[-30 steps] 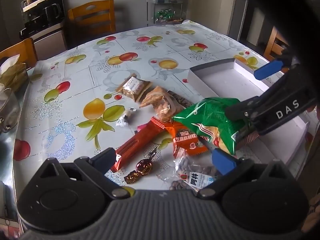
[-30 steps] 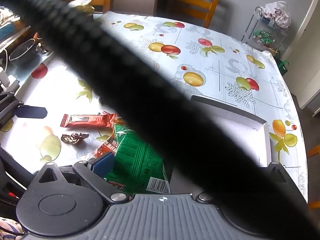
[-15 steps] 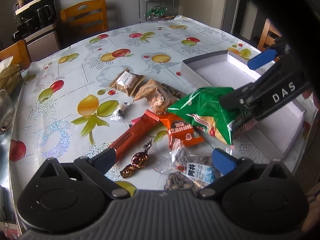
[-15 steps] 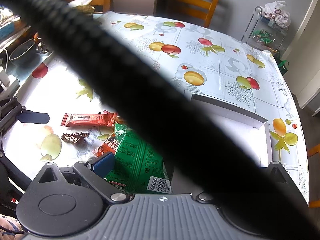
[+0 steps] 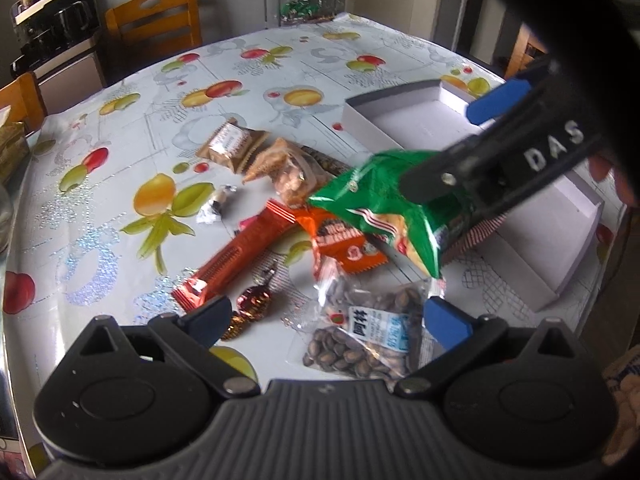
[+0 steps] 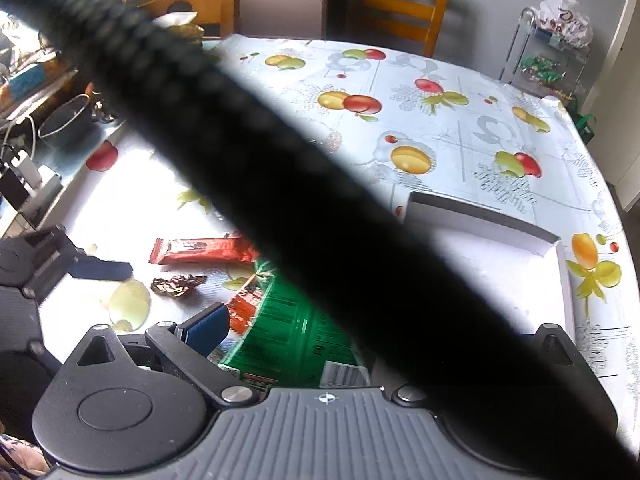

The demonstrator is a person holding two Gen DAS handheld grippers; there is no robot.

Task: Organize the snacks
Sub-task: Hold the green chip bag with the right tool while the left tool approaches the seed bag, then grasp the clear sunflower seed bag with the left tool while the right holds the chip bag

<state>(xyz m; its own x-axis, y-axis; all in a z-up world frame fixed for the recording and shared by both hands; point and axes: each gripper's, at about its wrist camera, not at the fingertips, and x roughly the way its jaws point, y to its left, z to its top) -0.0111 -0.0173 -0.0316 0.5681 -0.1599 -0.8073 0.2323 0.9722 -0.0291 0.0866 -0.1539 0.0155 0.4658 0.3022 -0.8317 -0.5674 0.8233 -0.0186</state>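
Observation:
My right gripper (image 6: 324,332) is shut on a puffy green snack bag (image 5: 380,196), which hangs tilted over the snack pile beside the white box (image 5: 388,96). A thick black cable hides its right finger. One of its blue fingers (image 5: 496,100) shows above the box. My left gripper (image 5: 326,318) is open, low over a clear packet of seeds (image 5: 368,328). On the table lie a long orange-red bar (image 5: 236,260), an orange packet (image 5: 344,244), a foil candy (image 5: 252,300), a bag of fried snacks (image 5: 292,172) and a tan biscuit pack (image 5: 232,146).
The fruit-print tablecloth (image 5: 168,92) covers a round table. Wooden chairs (image 5: 156,20) stand at the far side, with a wire rack (image 5: 304,0) of bags behind. The black cable (image 6: 280,184) crosses the right wrist view. Pots and clutter (image 6: 64,124) sit on a counter to the left.
My left gripper has drawn back toward the table's near edge, so the seed packet now lies between its fingers. The right gripper and the green bag have barely moved.

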